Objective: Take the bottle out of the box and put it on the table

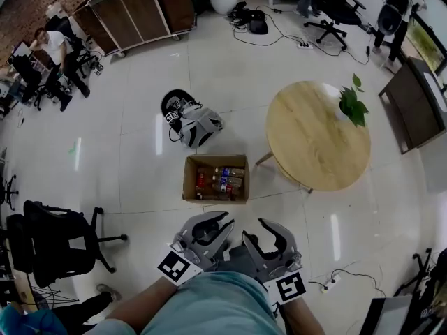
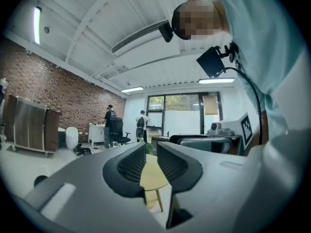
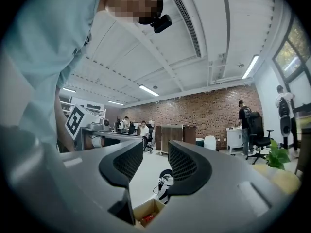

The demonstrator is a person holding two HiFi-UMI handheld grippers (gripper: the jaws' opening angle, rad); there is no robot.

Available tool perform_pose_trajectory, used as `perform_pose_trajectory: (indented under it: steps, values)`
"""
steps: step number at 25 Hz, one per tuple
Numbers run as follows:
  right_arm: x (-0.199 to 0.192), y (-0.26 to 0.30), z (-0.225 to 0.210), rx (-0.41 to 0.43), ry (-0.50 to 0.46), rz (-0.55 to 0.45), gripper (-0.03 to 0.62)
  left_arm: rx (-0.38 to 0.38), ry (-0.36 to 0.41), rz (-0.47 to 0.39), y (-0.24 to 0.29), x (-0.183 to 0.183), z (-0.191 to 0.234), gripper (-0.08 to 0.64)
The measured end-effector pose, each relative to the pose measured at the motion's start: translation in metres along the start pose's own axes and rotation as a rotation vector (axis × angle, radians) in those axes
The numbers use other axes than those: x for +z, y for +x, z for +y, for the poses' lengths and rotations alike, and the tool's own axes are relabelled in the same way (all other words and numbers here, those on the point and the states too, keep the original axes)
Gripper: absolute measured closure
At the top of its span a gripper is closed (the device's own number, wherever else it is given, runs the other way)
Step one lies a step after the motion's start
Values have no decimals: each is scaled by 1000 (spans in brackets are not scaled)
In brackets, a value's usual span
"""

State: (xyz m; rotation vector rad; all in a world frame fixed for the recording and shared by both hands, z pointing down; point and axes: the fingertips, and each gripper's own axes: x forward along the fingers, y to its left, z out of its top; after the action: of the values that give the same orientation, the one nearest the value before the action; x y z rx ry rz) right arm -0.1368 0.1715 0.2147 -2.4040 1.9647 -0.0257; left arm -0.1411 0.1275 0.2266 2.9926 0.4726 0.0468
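Your left gripper (image 1: 221,227) and right gripper (image 1: 261,233), jaws narrowly parted and empty, sit lower centre; bare floor (image 1: 241,212) reaches the box (image 1: 190,179) edge.

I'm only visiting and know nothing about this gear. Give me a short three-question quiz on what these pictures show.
1. True or false: the cardboard box of bottles stands on the round table.
2. What is on the table? A) a laptop B) a leafy plant C) a cup
3. What is held between the jaws of the right gripper?
Key: 1 false, it is on the floor. 2 B. 3 nothing; the jaws stand apart and empty.
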Motion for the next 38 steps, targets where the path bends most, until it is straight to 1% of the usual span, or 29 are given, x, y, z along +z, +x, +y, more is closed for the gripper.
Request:
perform_pose_trajectory:
  steps: [2, 5, 7, 10, 11, 12, 14, 17, 20, 23, 25, 28, 30, 34, 38]
  values:
    - [1, 23, -3, 42, -14, 2, 446, 45, -10, -32, 1, 3, 23, 491]
    - [9, 62, -1, 78, -5, 0, 446, 100, -2, -75, -6, 7, 61, 494]
    - [12, 91, 9, 111, -13, 22, 448, 132, 2, -87, -18, 9, 91, 497]
    - [10, 136, 22, 180, -46, 66, 448, 162, -29, -126, -29, 11, 131, 512]
    - [9, 149, 24, 198, -57, 77, 448, 169, -39, -127, -32, 11, 142, 539]
    - [7, 162, 25, 213, -65, 87, 448, 178, -45, -121, -34, 9, 153, 549]
    - [6, 188, 26, 242, -68, 96, 448, 210, -55, -115, -38, 8, 177, 549]
    - [0, 219, 26, 301, -63, 120, 448, 289, -61, -124, -44, 9, 213, 549]
    - [-19, 241, 17, 369, -61, 147, 448, 381, -73, -102, -43, -7, 242, 549]
    - [-64, 255, 6, 455, -49, 207, 448, 474, -79, -14, -37, -51, 263, 549]
    - [-104, 257, -1, 533, -50, 277, 448, 560, -124, 38, -36, -86, 272, 548]
    - [-181, 257, -10, 658, -134, 432, 448, 694, -208, 111, -39, -148, 288, 536]
    - [-231, 262, -8, 716, -185, 496, 446, 762, -249, 151, -44, -190, 299, 520]
    - [-339, 271, 5, 792, -252, 620, 442, 804, -310, 239, -55, -281, 308, 494]
    - [-460, 281, 17, 845, -271, 752, 440, 838, -401, 305, -74, -374, 320, 474]
